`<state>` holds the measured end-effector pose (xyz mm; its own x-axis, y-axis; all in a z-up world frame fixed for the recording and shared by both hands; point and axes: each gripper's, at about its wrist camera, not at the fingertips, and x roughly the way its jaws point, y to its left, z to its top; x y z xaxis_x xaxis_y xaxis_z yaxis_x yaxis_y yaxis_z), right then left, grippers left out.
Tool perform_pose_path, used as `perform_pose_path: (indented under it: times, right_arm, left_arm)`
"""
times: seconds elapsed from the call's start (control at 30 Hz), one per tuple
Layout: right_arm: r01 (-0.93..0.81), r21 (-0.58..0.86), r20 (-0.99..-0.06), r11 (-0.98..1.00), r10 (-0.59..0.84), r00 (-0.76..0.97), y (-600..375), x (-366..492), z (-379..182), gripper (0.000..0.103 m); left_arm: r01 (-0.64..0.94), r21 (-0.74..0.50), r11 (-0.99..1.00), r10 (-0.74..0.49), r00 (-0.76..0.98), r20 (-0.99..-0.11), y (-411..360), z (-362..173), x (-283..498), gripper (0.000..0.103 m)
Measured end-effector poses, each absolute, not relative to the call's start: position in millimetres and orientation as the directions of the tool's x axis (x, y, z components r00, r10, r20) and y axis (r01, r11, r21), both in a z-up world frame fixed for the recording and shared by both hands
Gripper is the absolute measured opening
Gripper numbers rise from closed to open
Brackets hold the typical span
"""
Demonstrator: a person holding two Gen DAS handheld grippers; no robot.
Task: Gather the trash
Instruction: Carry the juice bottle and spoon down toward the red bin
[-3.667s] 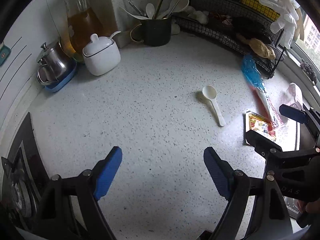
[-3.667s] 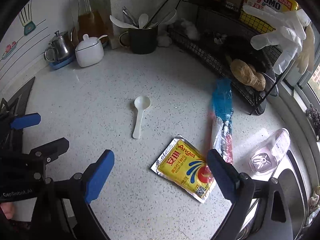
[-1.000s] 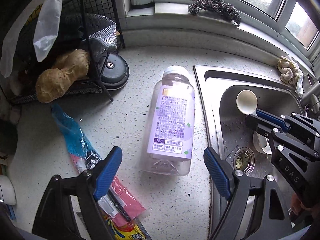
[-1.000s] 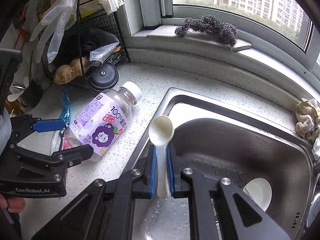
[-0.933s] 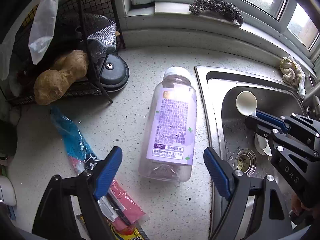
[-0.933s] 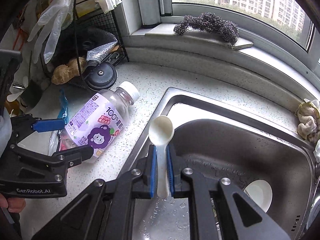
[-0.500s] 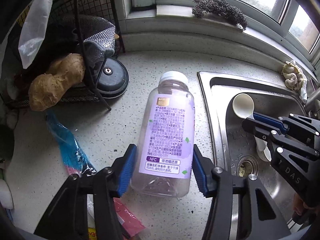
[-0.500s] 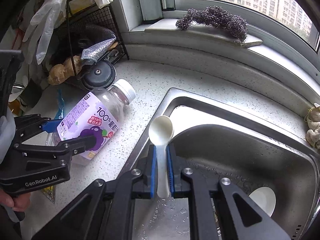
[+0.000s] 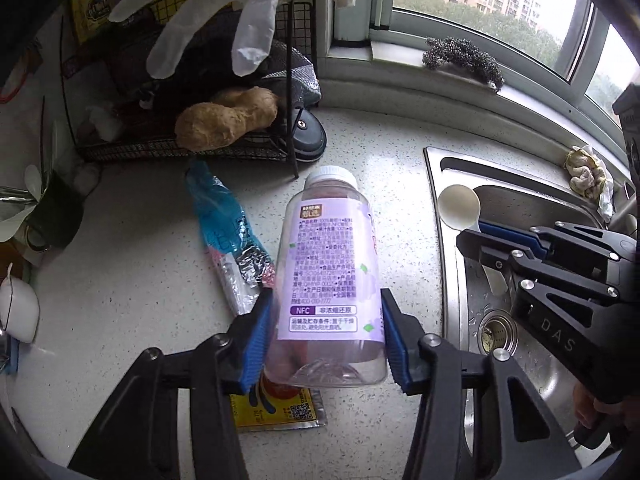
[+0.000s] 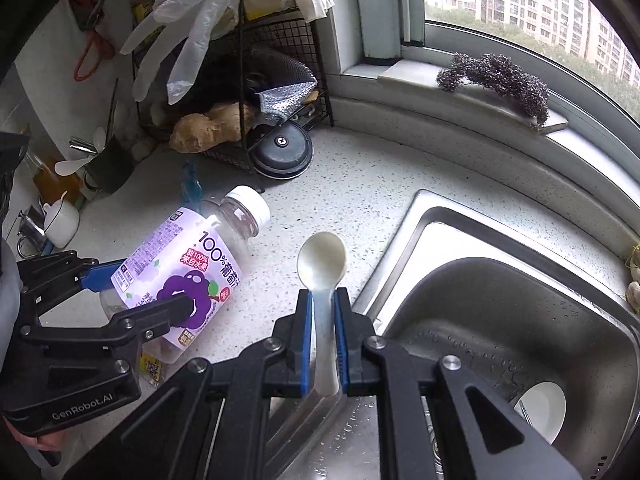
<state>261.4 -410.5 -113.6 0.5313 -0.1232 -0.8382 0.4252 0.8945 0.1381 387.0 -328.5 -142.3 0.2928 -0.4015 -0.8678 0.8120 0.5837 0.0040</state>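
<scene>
My left gripper (image 9: 326, 340) is shut on an empty clear plastic bottle (image 9: 330, 280) with a purple label and white cap, held above the counter; the bottle also shows in the right wrist view (image 10: 188, 276). My right gripper (image 10: 322, 336) is shut on the handle of a white plastic spoon (image 10: 322, 268), held over the sink's left edge; the spoon also shows in the left wrist view (image 9: 458, 206). A blue and red wrapper (image 9: 228, 236) and a yellow sachet (image 9: 280, 408) lie on the counter under the bottle.
A steel sink (image 10: 500, 308) with a white bowl (image 10: 542, 408) lies to the right. A black wire rack (image 9: 180, 148) with ginger (image 9: 224, 118) and hanging gloves stands at the back left. A round black lid (image 10: 282, 150) leans by the rack. A scrubber (image 10: 496, 76) sits on the window sill.
My left gripper closed on the bottle and lifted it off the counter, tilting it up. My right gripper still holds the spoon and shifted slightly left over the sink edge.
</scene>
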Motion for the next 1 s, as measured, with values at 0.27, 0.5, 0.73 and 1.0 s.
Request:
perform_pose_path:
  times: [0.27, 0.5, 0.73, 1.0]
  right_arm:
    - [0.323, 0.135, -0.824, 0.937, -0.075, 0.562, -361.8, 267.4, -100.0, 0.01]
    - [0.207, 0.131, -0.81, 0.969, -0.016, 0.587, -308.2, 263.4, -90.5, 0.01]
    - [0.104, 0.153, -0.808, 0.983, 0.063, 0.586, -253.2, 246.3, -87.8, 0.01]
    - [0.026, 0.162, -0.811, 0.986, 0.118, 0.572, -199.3, 210.3, -91.2, 0.01]
  left_arm:
    - [0.731, 0.006, 0.683, -0.382, 0.365, -0.849, -258.5, -129.8, 373.9, 0.048]
    - [0.642, 0.01, 0.767, -0.344, 0.424, -0.838, -188.6, -122.6, 350.7, 0.048]
    - [0.551, 0.004, 0.835, -0.299, 0.46, -0.836, -121.2, -120.1, 314.7, 0.048]
    - [0.482, -0.012, 0.876, -0.272, 0.474, -0.838, -54.4, -125.9, 252.4, 0.048]
